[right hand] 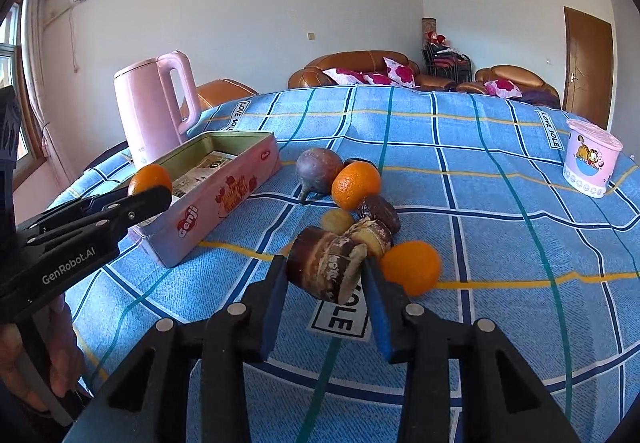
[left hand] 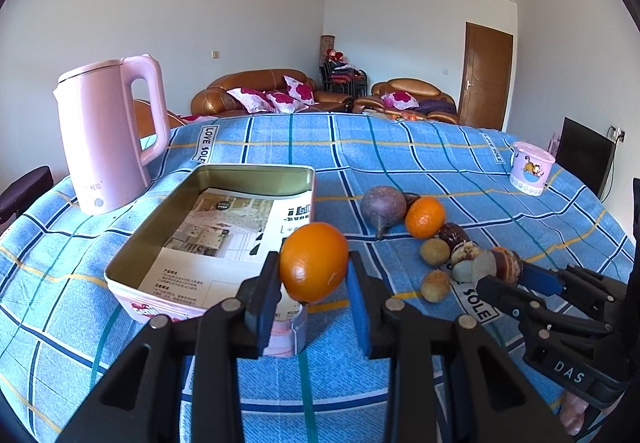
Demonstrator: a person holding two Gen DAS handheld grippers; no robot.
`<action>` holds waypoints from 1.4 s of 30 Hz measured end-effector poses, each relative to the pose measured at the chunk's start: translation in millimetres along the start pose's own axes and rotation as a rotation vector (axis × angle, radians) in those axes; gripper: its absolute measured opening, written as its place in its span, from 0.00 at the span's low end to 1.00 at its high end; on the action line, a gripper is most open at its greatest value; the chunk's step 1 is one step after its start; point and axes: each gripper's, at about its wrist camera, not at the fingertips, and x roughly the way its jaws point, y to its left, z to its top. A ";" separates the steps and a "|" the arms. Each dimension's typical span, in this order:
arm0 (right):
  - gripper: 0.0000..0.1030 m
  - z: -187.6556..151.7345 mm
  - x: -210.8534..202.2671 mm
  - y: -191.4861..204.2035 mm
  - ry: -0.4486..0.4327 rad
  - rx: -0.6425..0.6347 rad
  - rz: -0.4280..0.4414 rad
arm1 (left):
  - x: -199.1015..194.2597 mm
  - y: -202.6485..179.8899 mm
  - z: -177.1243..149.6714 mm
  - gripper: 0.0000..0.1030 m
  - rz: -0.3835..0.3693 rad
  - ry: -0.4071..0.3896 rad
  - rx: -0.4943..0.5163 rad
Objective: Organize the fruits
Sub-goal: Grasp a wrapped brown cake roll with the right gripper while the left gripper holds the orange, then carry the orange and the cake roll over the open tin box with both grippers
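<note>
From the left wrist view, the left tool is clamped on an orange, held above the near right corner of the open tin, which holds only a printed sheet. On the counter to the right lie a purple fruit, a second orange and small brown pieces. The step in hand looks like carrying fruit to the tin; next the orange must go left over the rim before release.

From the right wrist view, the right tool is clamped on a brown sugarcane piece, lifted just above the cloth near a third orange. It must travel left to the tin without meeting the left tool.
</note>
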 end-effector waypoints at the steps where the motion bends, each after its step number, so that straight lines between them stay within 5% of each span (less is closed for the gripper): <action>1: 0.39 0.8 -1.0 0.6 -0.006 -0.005 0.000 | -0.3 0.1 0.8 0.33 0.002 -0.003 0.001; 42: 0.39 20.4 -17.4 12.9 -0.184 -0.068 0.025 | -2.4 -5.4 8.5 0.33 0.082 -0.115 0.062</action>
